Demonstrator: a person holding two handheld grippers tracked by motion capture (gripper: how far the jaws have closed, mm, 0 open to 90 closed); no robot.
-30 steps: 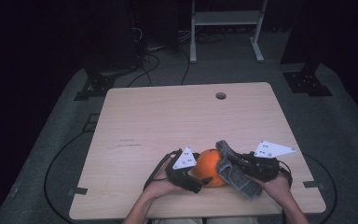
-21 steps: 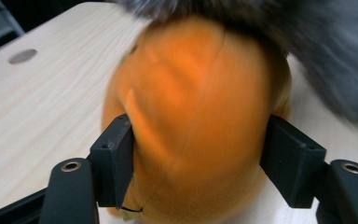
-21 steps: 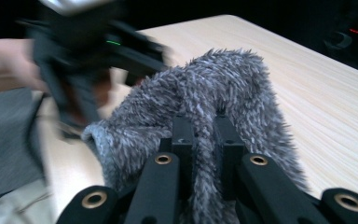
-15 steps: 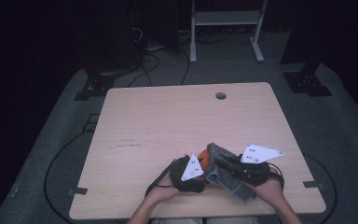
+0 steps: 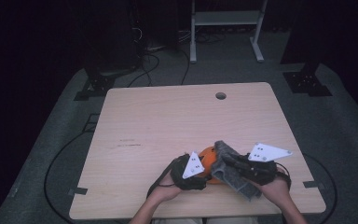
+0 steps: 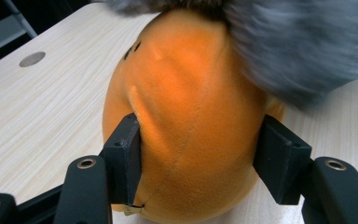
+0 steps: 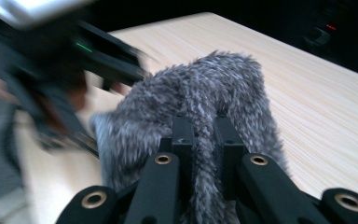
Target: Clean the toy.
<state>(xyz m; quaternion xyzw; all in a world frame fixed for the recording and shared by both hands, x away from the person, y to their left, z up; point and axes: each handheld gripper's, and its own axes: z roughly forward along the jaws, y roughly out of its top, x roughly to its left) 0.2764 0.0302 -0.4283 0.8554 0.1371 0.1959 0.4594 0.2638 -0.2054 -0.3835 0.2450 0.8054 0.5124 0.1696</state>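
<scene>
The table (image 5: pixel 168 126) carries 1 orange plush toy (image 6: pixel 186 121) near its front edge, with a grey furry cloth (image 7: pixel 200 93) draped over its top. The left gripper (image 6: pixel 198 163) has just been closing and now pinches the toy's sides; the right gripper (image 7: pixel 203 135) is pressed together on the cloth. Both grips look done; separating cloth from toy seems left.

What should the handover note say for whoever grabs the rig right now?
Left gripper: jaws have just been closing, now squeezing the orange plush toy on both sides.
Right gripper: shut on the grey furry cloth.
Both near the table's front edge; cloth lies against the toy's top.
Done: both things gripped.
Left: probably working cloth and toy together or apart; unclear which.
</scene>
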